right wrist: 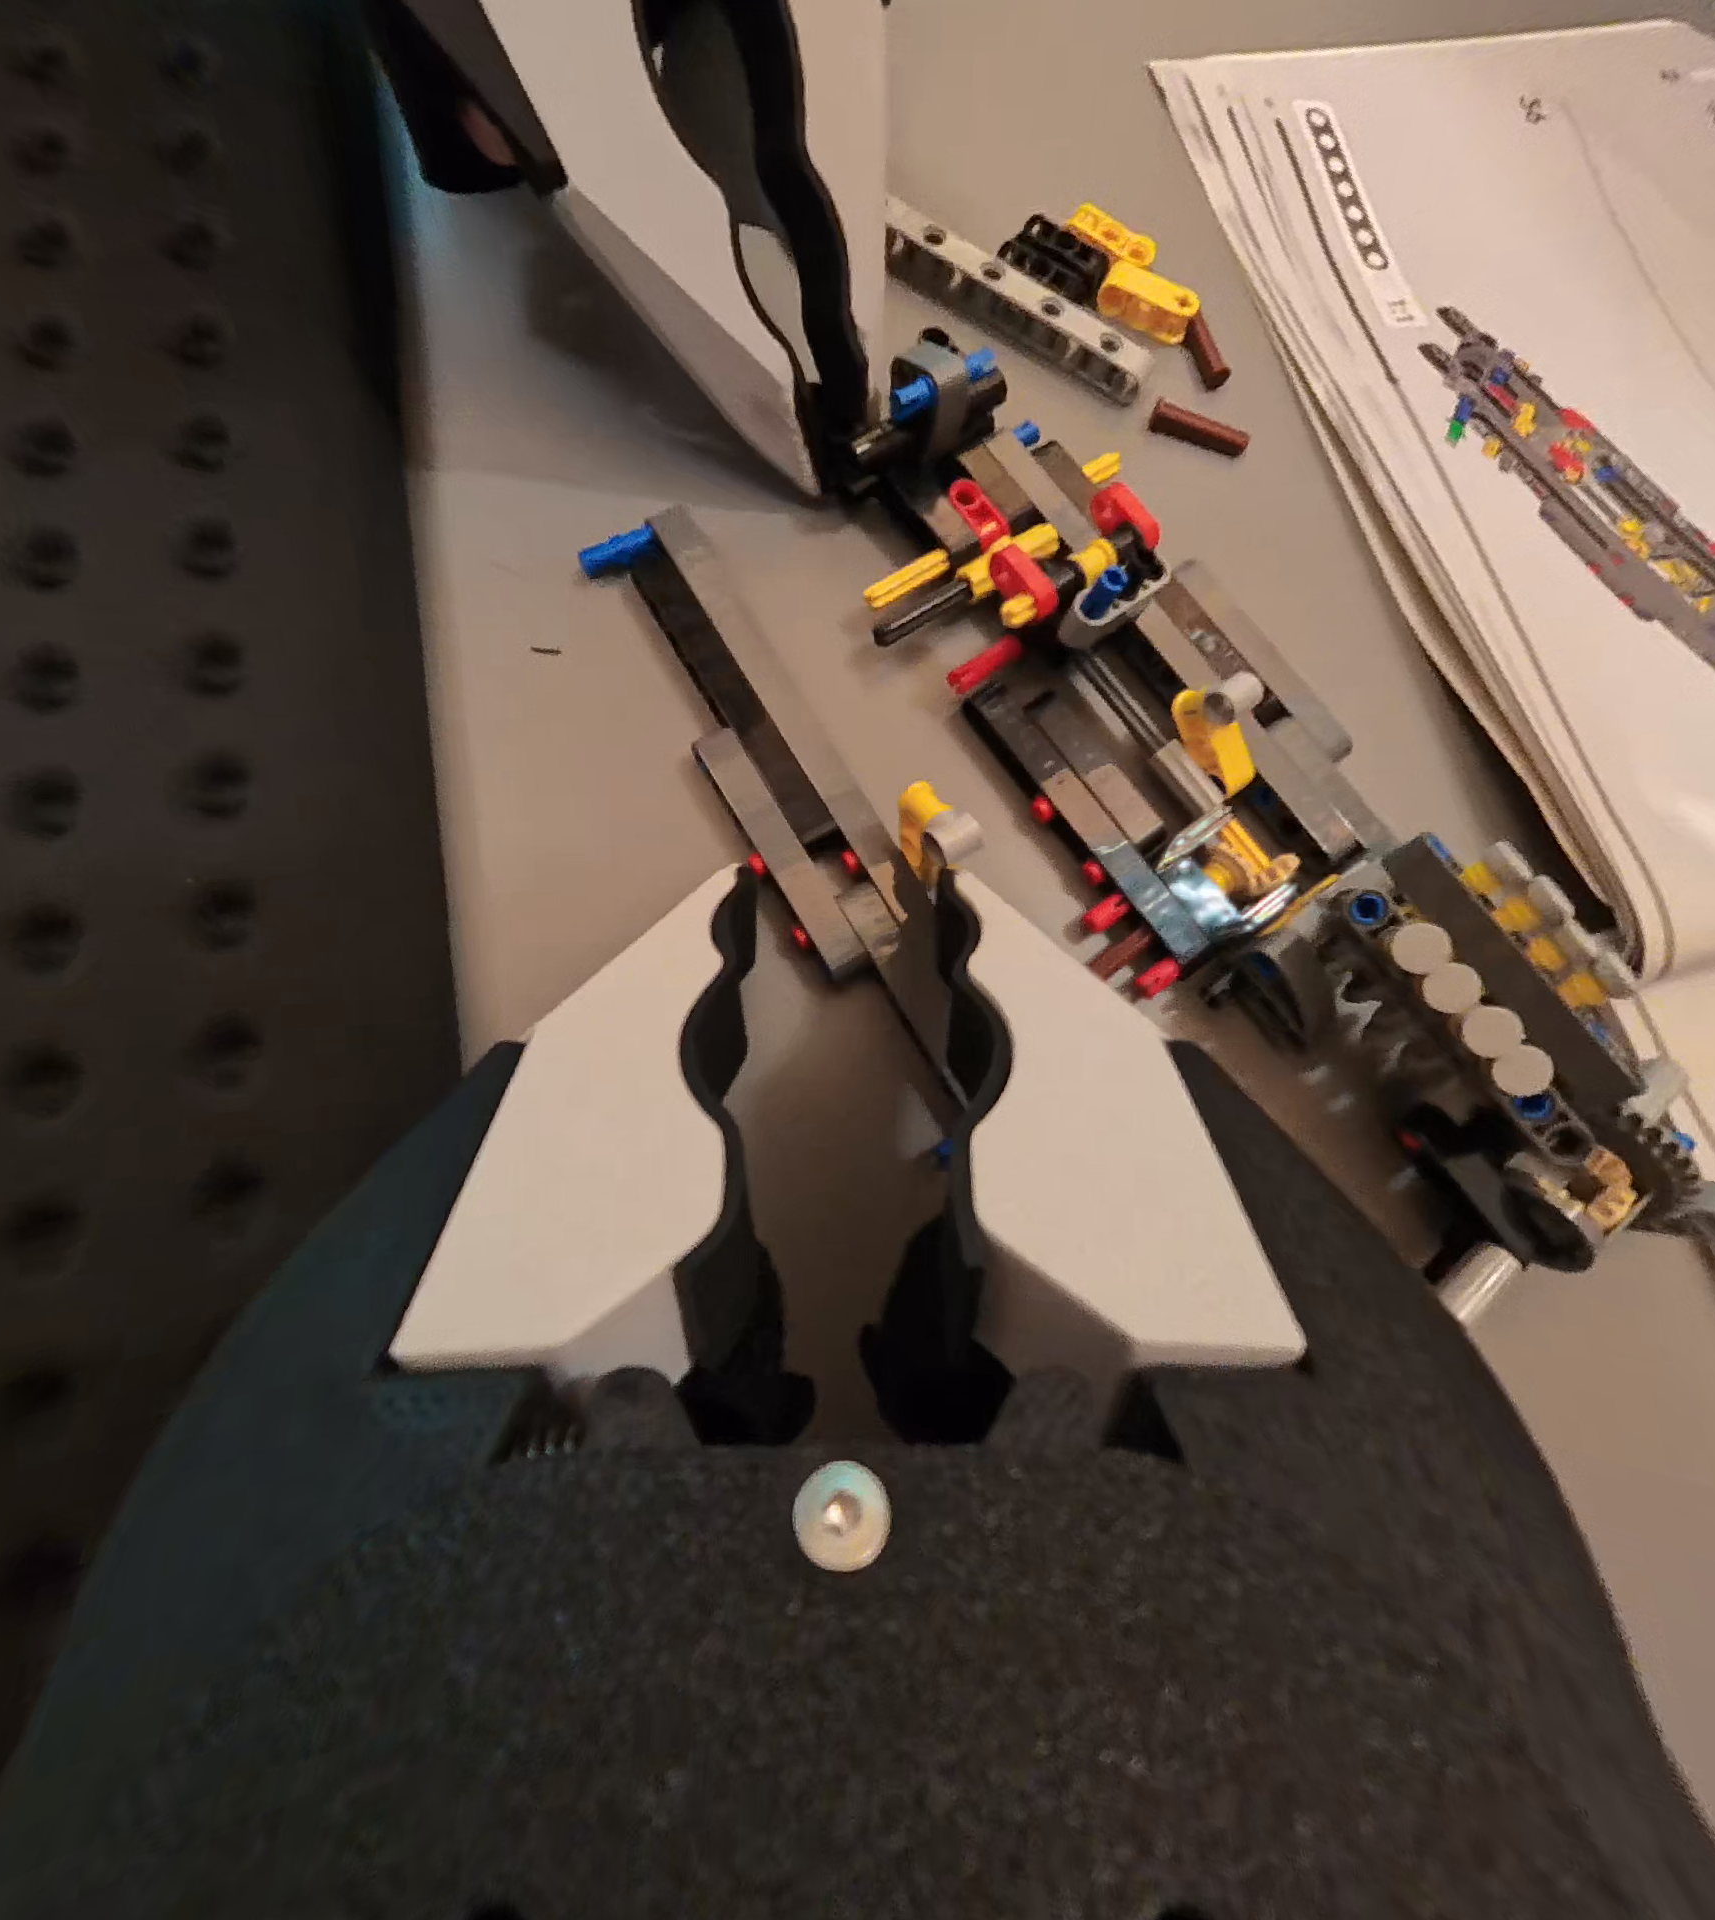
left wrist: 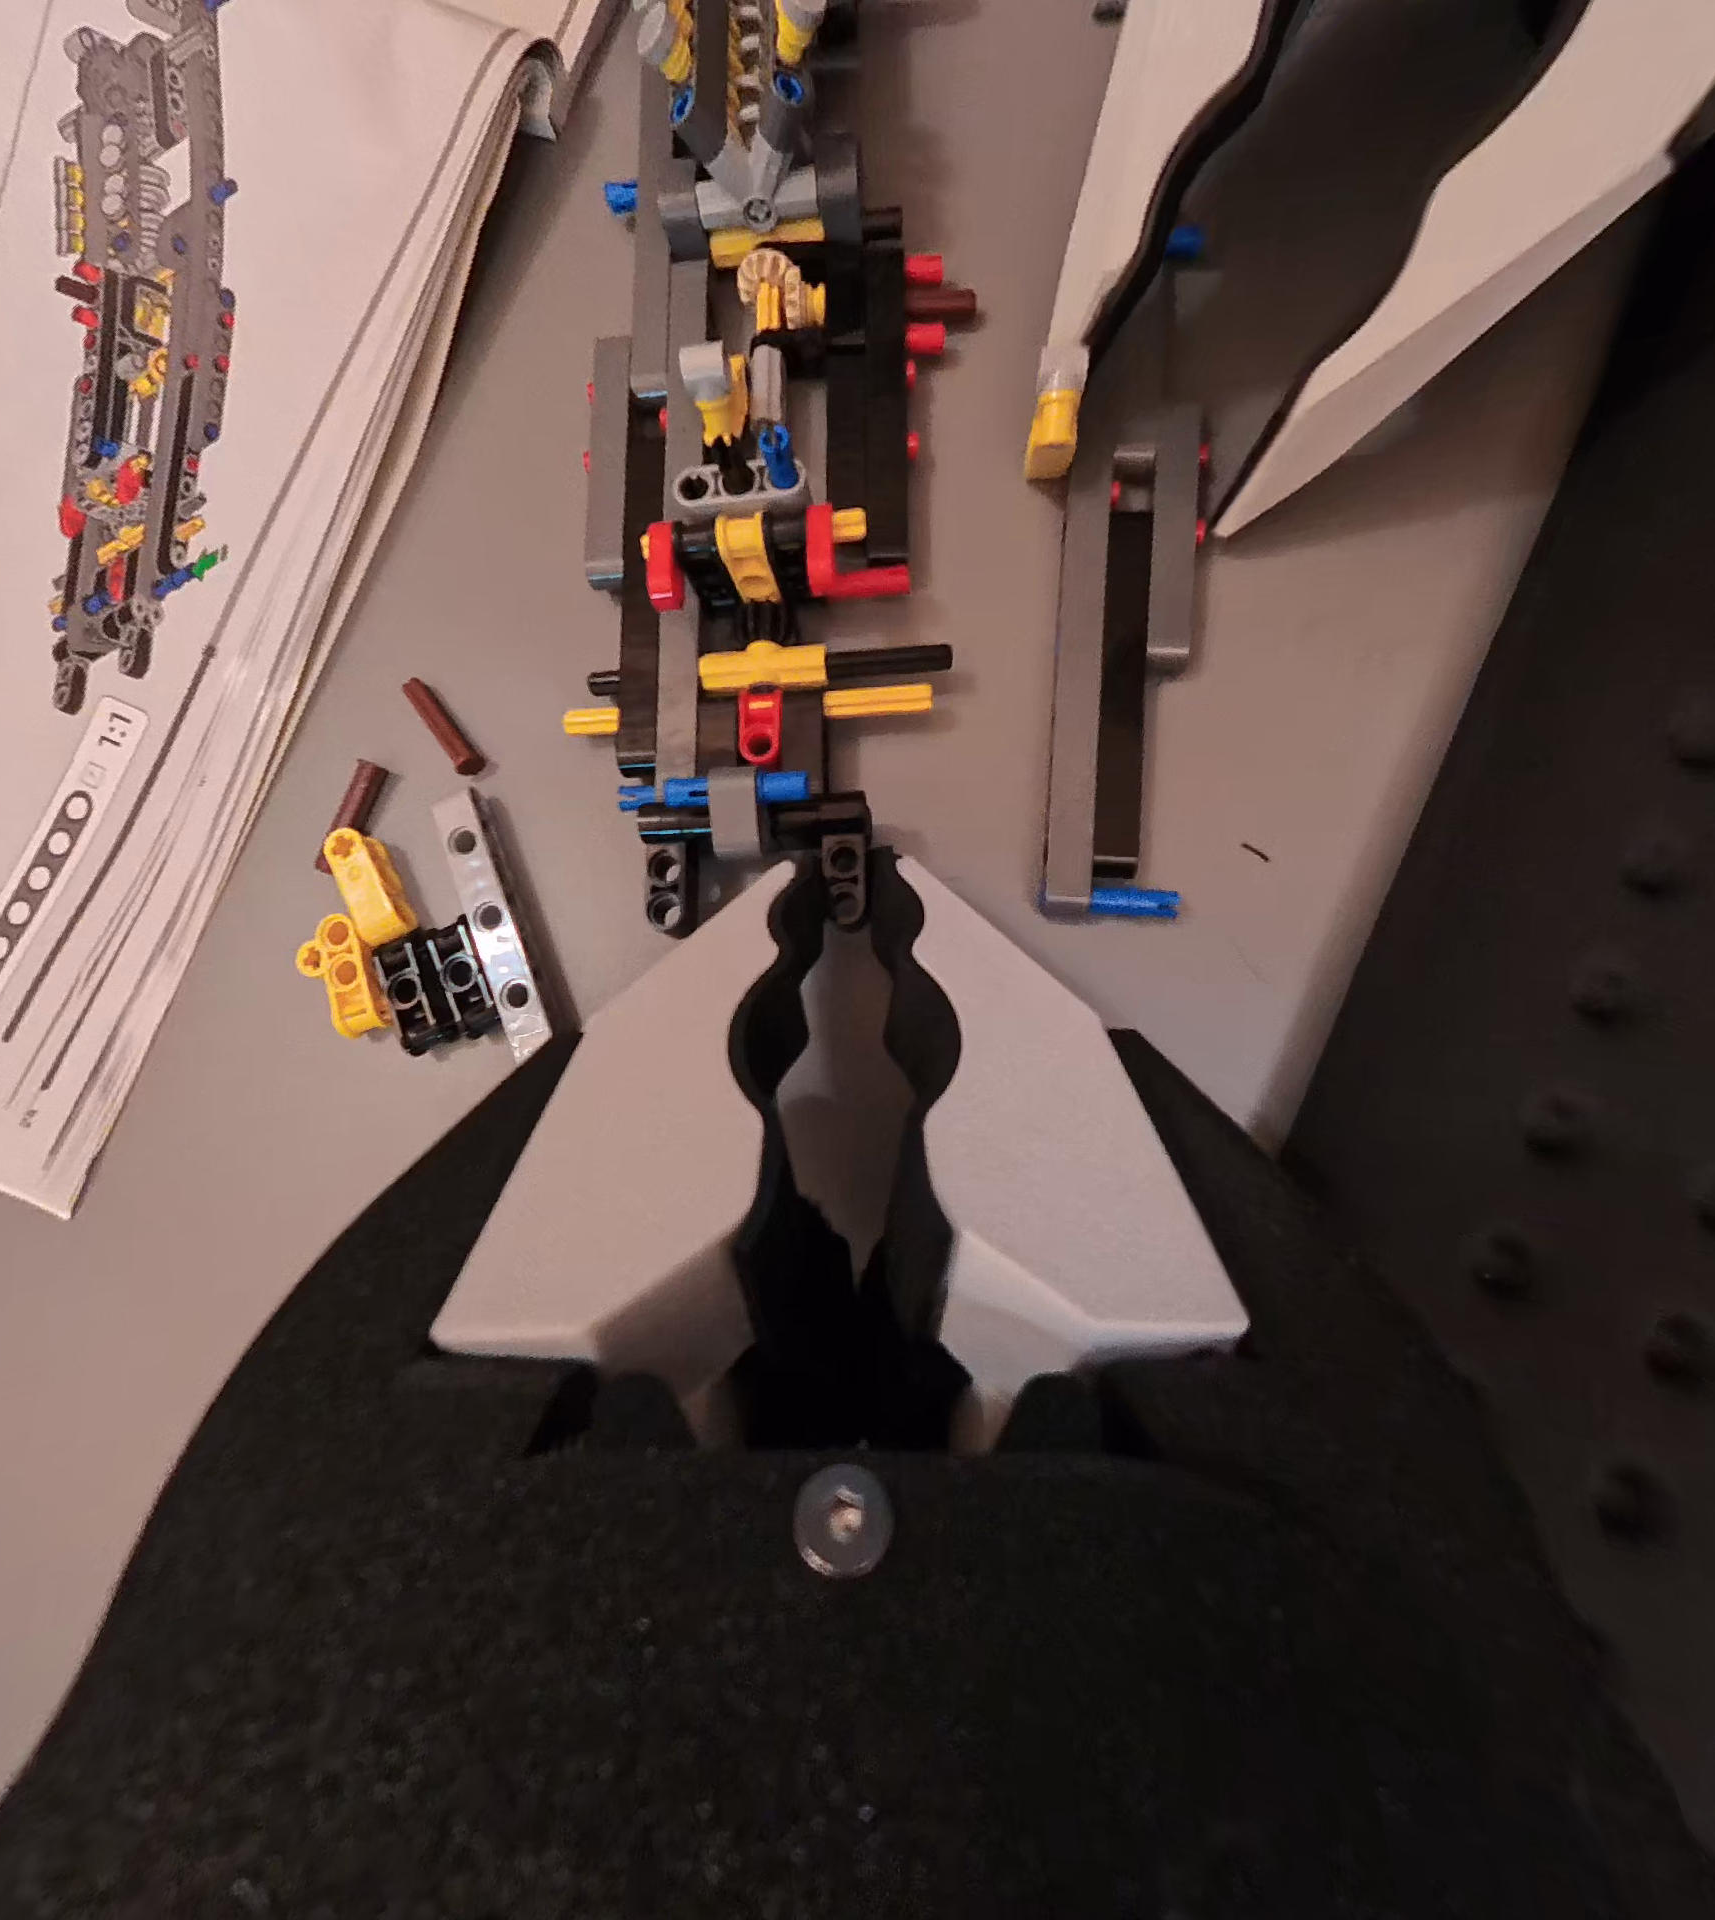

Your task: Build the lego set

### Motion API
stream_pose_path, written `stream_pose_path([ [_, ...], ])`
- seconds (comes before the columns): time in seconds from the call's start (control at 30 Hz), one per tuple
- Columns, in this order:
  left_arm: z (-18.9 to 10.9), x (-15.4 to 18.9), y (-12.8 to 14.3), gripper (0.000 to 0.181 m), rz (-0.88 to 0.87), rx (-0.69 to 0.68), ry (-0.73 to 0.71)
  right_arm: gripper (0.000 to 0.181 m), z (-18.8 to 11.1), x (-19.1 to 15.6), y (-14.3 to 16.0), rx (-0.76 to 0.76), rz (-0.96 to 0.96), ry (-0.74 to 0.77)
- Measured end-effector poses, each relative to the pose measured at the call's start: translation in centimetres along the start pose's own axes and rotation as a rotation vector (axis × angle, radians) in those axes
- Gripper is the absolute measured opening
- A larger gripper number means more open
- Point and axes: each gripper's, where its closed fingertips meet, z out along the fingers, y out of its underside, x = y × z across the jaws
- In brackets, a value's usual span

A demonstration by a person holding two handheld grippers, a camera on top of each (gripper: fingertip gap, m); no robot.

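The long lego chassis [left wrist: 759,582] of grey and black beams with red, yellow and blue pins lies on the grey table. It also shows in the right wrist view [right wrist: 1092,707]. My left gripper [left wrist: 842,868] is shut on the black connector [left wrist: 845,891] at the chassis's near end. A separate side beam assembly [left wrist: 1113,675] of grey and black beams lies to the right of the chassis, with a blue pin at one end. My right gripper [right wrist: 845,888] is shut around the end of this assembly [right wrist: 759,707], next to a yellow piece [right wrist: 920,816].
An open instruction booklet [left wrist: 105,520] lies left of the chassis. Loose yellow connectors [left wrist: 365,914], black connectors [left wrist: 432,982], a light grey beam [left wrist: 489,925] and brown pins [left wrist: 442,727] sit beside it. A black studded mat [left wrist: 1611,935] borders the table on the right. Some 9 centimeters of space lies between my two pairs of fingers.
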Motion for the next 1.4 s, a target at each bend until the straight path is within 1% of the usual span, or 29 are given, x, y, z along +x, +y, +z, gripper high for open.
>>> stream_pose_path([
  [0.03,0.0,-0.1,0.0,0.009,-0.009,-0.003,-0.003,0.037,-0.3,0.0,-0.3,0.011,0.000,0.005],
  [0.1,-0.1,0.0,0.1,0.007,-0.004,0.003,-0.005,0.037,-1.3,0.3,-0.3,0.031,-0.003,0.043],
  [0.2,-0.1,0.0,0.1,0.007,0.025,0.011,-0.014,0.033,-3.0,1.9,1.9,-0.040,-0.029,0.161],
  [0.27,-0.1,-0.1,0.0,0.007,0.046,-0.001,-0.033,0.027,-3.6,2.1,2.9,-0.062,-0.032,0.184],
  [0.3,-0.1,-0.2,0.0,0.007,0.071,-0.014,-0.059,0.026,-3.6,2.0,2.8,-0.055,-0.029,0.179],
  [0.37,0.0,-0.2,0.0,0.007,0.127,-0.033,-0.110,0.025,-3.3,1.3,1.7,-0.023,-0.024,0.144],
  [0.47,0.0,-0.2,0.0,0.007,0.122,-0.058,-0.124,0.028,-2.4,1.1,0.7,-0.017,-0.038,0.121],
  [0.63,0.0,-0.1,0.0,0.007,0.077,-0.039,-0.089,0.034,-1.9,1.7,2.0,-0.060,-0.043,0.091],
  [0.73,0.0,-0.1,0.0,0.007,0.059,-0.025,-0.064,0.029,-2.1,1.4,2.5,-0.056,-0.017,0.043],
  [0.87,0.0,-0.1,0.0,0.007,0.059,-0.015,-0.051,0.017,-2.0,2.5,2.6,-0.049,-0.023,0.082],
  [0.93,0.0,0.0,0.0,0.007,0.060,-0.017,-0.053,0.014,-1.8,3.2,2.6,-0.042,-0.027,0.091],
  [1.0,0.0,0.0,0.0,0.007,0.062,-0.019,-0.058,0.014,-1.7,4.1,2.6,-0.040,-0.019,0.126],
  [1.1,0.0,0.0,0.0,0.007,0.065,-0.022,-0.060,0.013,-1.9,4.0,2.8,-0.038,-0.007,0.122],
  [1.23,-0.1,0.0,0.0,0.007,0.072,-0.022,-0.060,0.012,-2.0,4.8,3.0,-0.014,0.001,0.179],
  [1.4,-0.1,0.0,0.1,0.007,0.076,-0.025,-0.054,0.013,-1.8,5.2,2.8,-0.041,-0.012,0.165],
])
